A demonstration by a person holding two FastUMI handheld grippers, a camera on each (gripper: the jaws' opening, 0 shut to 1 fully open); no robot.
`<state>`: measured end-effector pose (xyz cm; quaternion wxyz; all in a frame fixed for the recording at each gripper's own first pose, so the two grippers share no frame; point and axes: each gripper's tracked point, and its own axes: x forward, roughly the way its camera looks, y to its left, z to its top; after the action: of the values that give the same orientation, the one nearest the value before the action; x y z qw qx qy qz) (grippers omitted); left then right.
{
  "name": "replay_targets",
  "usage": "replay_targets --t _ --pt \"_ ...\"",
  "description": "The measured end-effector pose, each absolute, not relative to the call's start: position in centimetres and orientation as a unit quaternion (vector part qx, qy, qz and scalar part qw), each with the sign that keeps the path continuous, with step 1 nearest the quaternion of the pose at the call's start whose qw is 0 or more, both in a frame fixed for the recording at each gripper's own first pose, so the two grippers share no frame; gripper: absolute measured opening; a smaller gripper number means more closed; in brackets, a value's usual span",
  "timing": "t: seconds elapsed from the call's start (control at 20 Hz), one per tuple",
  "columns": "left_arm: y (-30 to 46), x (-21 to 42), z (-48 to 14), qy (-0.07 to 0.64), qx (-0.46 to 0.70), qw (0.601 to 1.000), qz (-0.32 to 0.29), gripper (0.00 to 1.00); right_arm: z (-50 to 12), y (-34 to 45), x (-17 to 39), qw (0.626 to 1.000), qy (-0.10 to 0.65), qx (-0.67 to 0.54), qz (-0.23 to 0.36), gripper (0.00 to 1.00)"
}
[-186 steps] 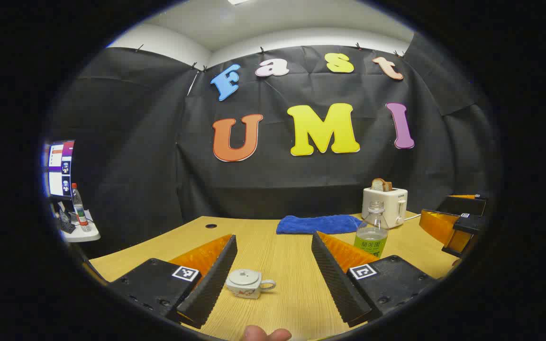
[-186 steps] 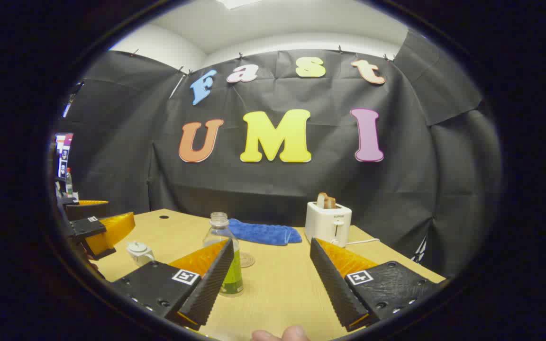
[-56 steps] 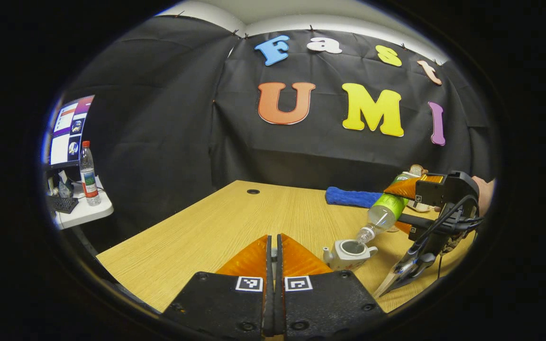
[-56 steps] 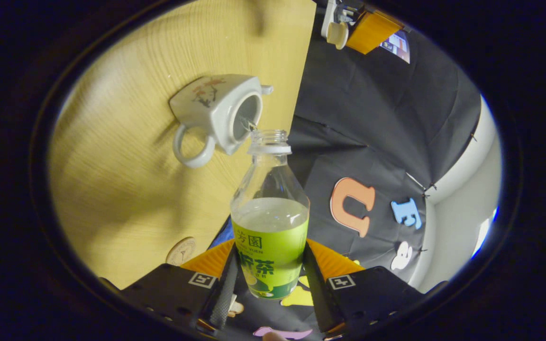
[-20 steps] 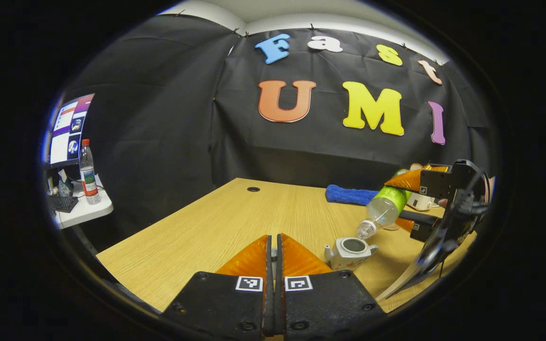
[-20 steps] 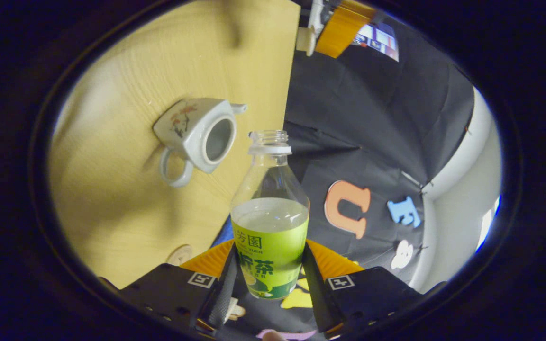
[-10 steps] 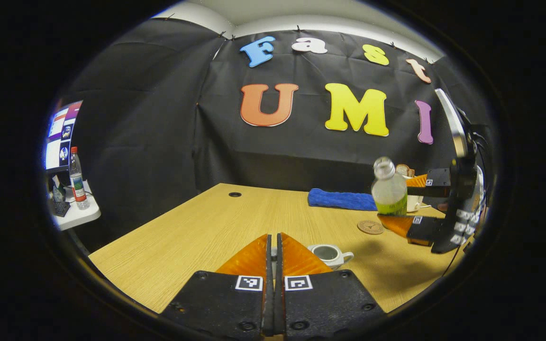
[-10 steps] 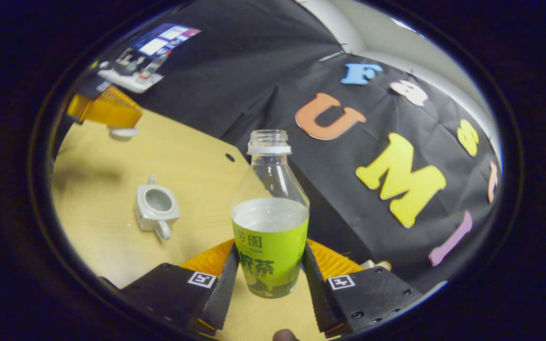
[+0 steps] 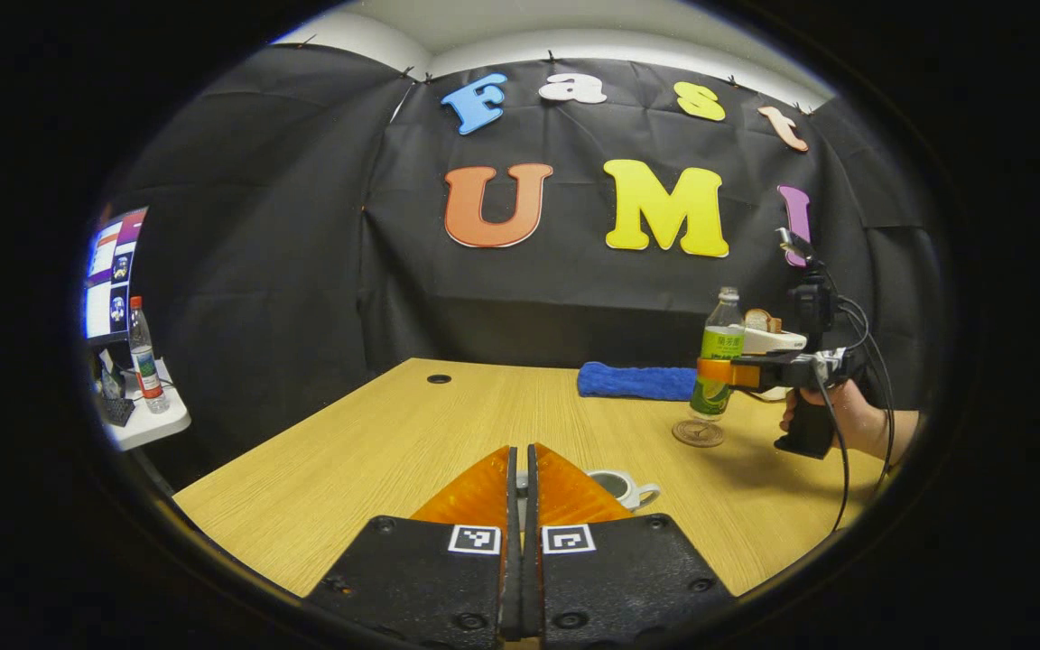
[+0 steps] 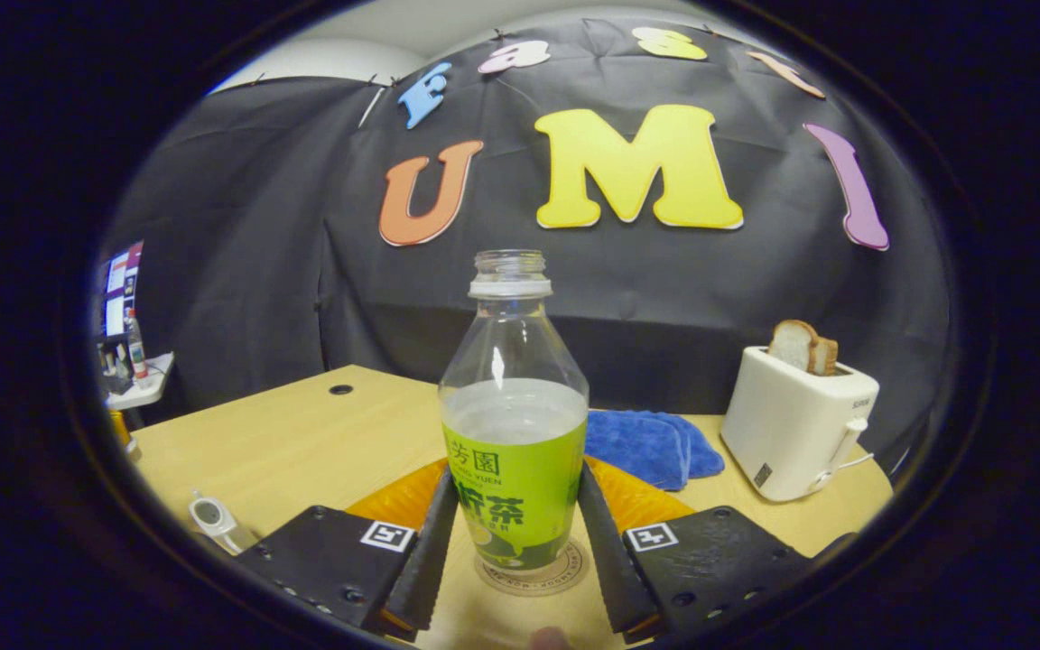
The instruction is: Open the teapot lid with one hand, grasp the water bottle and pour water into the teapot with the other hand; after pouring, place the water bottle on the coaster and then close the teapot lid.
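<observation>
Now the right hand-held gripper (image 10: 511,551) holds the water bottle (image 10: 513,424) upright between its two fingers, both pressing on the green label, with the bottle's long axis vertical and its base directly over the round coaster (image 10: 533,571), whose rim peeks out just beneath and ahead of the fingertips. Whether the base already rests on the coaster or hangs just above it I cannot tell from the right gripper view; in the left gripper view the bottle (image 9: 717,366) seems a little raised over the coaster (image 9: 699,433). So the coming move, as I judge it, is a short straight lowering and then a release. The bottle is clear thin plastic, capless, narrowing to a ribbed neck, and roughly half full (it may slosh if set down hard). The coaster is a flat brownish disc, likely cork or wood. The left hand-held gripper (image 9: 521,487) has its fingers closed together; what they pinch I cannot make out. Just ahead and to its right sits the small white glazed teapot (image 9: 621,489), mouth open and handle pointing right, well nearer this gripper than the other. The wood-grain bench (image 9: 376,451) looks smooth and level.
</observation>
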<state>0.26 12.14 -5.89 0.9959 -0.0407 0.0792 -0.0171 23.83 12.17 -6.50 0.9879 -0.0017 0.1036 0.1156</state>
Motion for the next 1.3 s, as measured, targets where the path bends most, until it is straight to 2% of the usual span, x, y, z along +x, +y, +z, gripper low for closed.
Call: replay_targets --t 0.45,0.5,0.6,0.65,0.85,1.1,1.3 --pt "11.5 0.2 -5.4 0.075 -0.033 0.996 -0.022 0.03 -9.9 11.2 25.3 0.988 0.129 0.009 0.085 0.73" --pt "11.6 0.2 -5.4 0.075 -0.034 0.996 -0.022 0.03 -9.6 11.2 25.2 0.988 0.126 0.008 0.084 0.76" --pt "11.5 0.1 -5.3 0.074 -0.033 0.996 -0.022 0.03 -8.6 11.3 25.0 0.99 0.111 0.014 0.082 0.98" --pt "11.4 0.1 -5.1 0.071 -0.032 0.997 -0.023 0.03 -7.6 11.0 24.2 0.991 0.103 0.017 0.079 0.98" --pt "10.4 0.2 -4.5 0.064 -0.03 0.997 -0.028 0.03 -5.7 9.6 19.2 0.993 0.079 0.036 0.078 0.98" --pt "7.5 0.8 -3.3 0.041 -0.022 0.998 -0.029 0.03 -2.1 5.3 7.9 0.997 0.031 0.02 0.063 0.97" --pt "6.2 2.2 -3.6 0.04 -0.003 0.999 -0.026 0.03 -1.3 2.8 3.7 0.999 -0.003 0.009 0.045 0.98"
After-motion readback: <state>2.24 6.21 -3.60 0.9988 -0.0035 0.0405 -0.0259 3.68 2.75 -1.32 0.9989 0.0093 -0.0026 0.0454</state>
